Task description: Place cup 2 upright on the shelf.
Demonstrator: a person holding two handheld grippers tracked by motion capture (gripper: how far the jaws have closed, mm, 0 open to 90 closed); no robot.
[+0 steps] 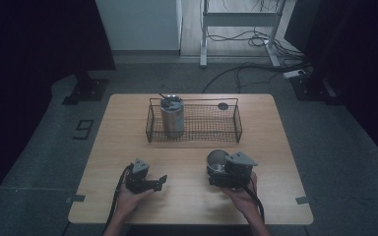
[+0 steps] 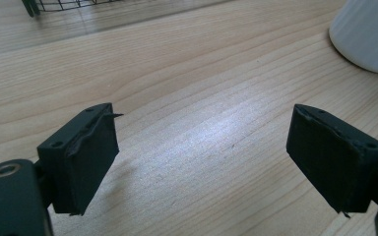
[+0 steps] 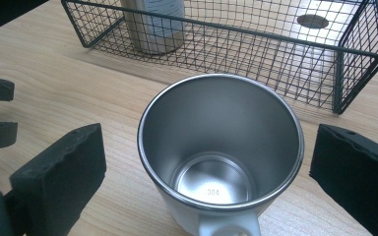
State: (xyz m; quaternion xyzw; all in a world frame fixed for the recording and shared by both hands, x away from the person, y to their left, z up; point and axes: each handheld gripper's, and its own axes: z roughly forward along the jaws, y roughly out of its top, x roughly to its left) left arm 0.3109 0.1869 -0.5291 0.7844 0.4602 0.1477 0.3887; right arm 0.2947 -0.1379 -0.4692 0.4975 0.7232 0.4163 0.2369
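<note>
Wooden table (image 1: 187, 196) fills the middle of the high view, wire basket (image 1: 236, 123) toward its top edge. Lower right, the right hand (image 1: 243, 199) reaches in from the bottom, right gripper (image 3: 206, 172) spread wide, the steel mug (image 3: 221, 147) upright between the pads, touching neither. Lower left, the left hand (image 1: 128, 199) rests low, left gripper (image 2: 202, 162) agape over bare wood, holding nothing.

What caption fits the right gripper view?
Open right gripper straddles an empty steel mug before a wire basket.
</note>
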